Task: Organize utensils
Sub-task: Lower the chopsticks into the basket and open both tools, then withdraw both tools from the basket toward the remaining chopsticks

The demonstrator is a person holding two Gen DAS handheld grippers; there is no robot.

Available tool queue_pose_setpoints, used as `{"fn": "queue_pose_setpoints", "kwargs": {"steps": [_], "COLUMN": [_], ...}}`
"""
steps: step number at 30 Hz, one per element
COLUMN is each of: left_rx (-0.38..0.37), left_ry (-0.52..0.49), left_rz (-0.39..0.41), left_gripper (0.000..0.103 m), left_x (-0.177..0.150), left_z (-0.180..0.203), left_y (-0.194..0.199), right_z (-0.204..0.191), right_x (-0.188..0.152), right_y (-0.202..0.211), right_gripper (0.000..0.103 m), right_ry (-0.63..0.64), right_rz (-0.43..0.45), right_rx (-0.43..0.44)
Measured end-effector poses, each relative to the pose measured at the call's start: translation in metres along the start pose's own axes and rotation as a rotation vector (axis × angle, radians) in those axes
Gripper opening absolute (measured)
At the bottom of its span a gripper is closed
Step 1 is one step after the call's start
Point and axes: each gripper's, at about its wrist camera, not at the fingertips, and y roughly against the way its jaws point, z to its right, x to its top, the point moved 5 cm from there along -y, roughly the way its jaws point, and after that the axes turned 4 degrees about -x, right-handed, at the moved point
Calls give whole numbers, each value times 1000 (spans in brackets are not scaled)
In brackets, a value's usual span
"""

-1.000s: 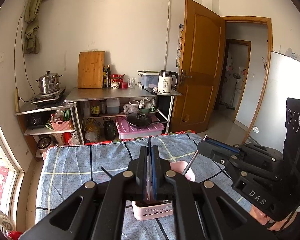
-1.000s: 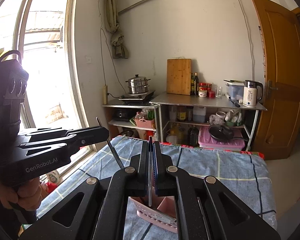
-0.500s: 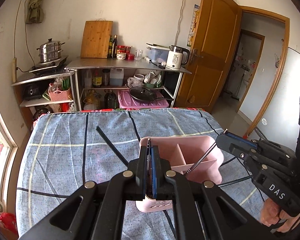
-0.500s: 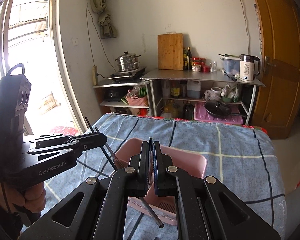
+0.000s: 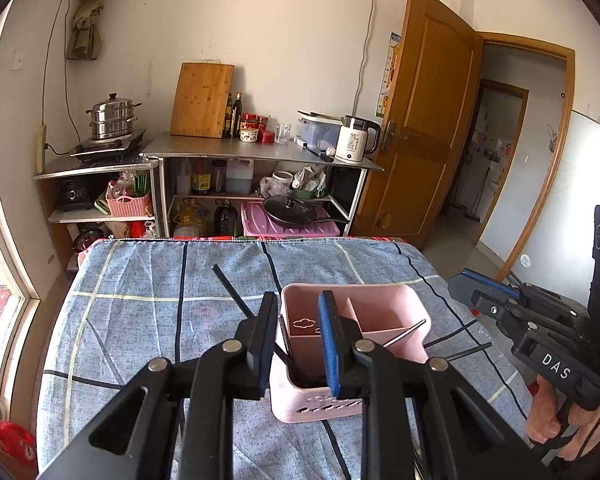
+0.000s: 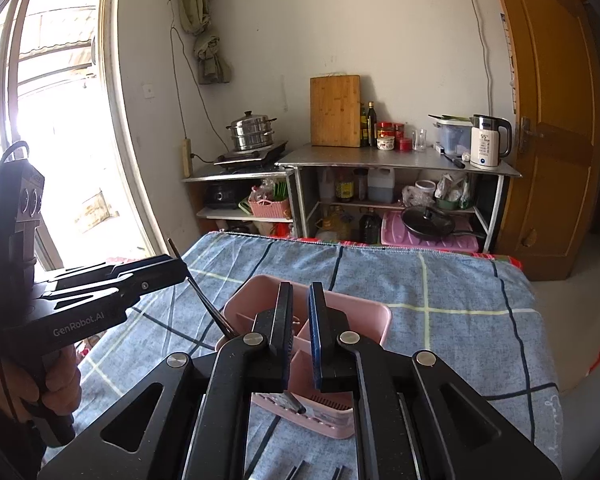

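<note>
blue checked cloth (image 5: 140, 320) covers my worktop; on it, a pink divided caddy (image 5: 380, 304) holds dark chopsticks (image 5: 228, 284). left claw (image 5: 296, 320) and right claw (image 6: 300, 312) both released.

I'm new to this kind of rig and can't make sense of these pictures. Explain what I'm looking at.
There is no robot. A person holds a two-finger gripper in each hand, and a fisheye camera on each looks along its fingers. One picture comes from the left gripper, the other from the right gripper; each also shows the other gripper off to one side. Below them a pink divided caddy stands on a blue checked cloth. A dark chopstick leans out of one compartment and a thin metal utensil out of another. Both grippers are open and hold nothing.
</note>
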Motion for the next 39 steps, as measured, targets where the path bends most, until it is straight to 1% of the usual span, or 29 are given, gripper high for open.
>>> {"fn": "queue_pose_setpoints", "kwargs": {"steps": [4,12,15,21,26,31,35,39], "left_rx": [2,-1,-8,-3,-13,-25,-41,-60], "left_ry": [4,-13,-16,-30,-18,-12,-1,-1], "left_rz": [30,67,70,62,42,17,-25,-92], "left_gripper": [25,31,32,32,32,32,32,32], "left_x": [-5,-31,-43,-81,-110,-128,-143,-159], "left_z": [4,17,22,33,39,44,47,53], "left_y": [22,54,61,71,76,76,67,50], "right_z": [1,0,2,9,14,15,18,21], "right_x": [-5,-30,-40,-67,-91,-113,-129,-142], "right_y": [23,66,80,97,103,104,99,88], "right_gripper": [8,8,8,8,8,8,8,8], "right_ry": [2,35,27,0,-23,-36,-49,-65], "right_rz": [26,62,78,70,39,4,-31,-78], "right_rx": [-6,-12,-12,-16,-20,-17,-16,-21]}}
